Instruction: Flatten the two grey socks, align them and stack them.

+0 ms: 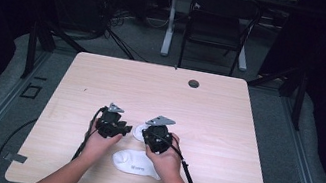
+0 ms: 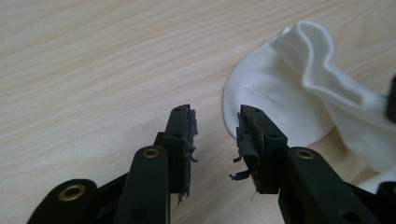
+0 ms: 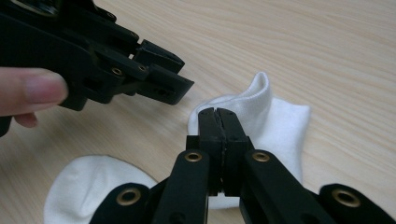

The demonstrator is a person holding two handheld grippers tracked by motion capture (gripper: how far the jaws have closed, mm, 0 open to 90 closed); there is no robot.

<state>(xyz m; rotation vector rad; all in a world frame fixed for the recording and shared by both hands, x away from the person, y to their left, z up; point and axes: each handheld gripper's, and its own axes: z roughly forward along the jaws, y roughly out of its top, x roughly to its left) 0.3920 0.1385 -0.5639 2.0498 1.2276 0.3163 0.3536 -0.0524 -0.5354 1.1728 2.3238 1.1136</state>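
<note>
Up close, right hand-held gripper clenched on white sock, left hand-held gripper released, empty.

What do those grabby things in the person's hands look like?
Both tongs, left and right, are black, each with a grey three-cornered plate on top and a black cable trailing back. Brass-coloured rivets dot the arms. The left pads look frayed. The forearms are bare, no sleeves.

A light wooden table stands on grey floor, a black chair behind, dark surroundings.
</note>
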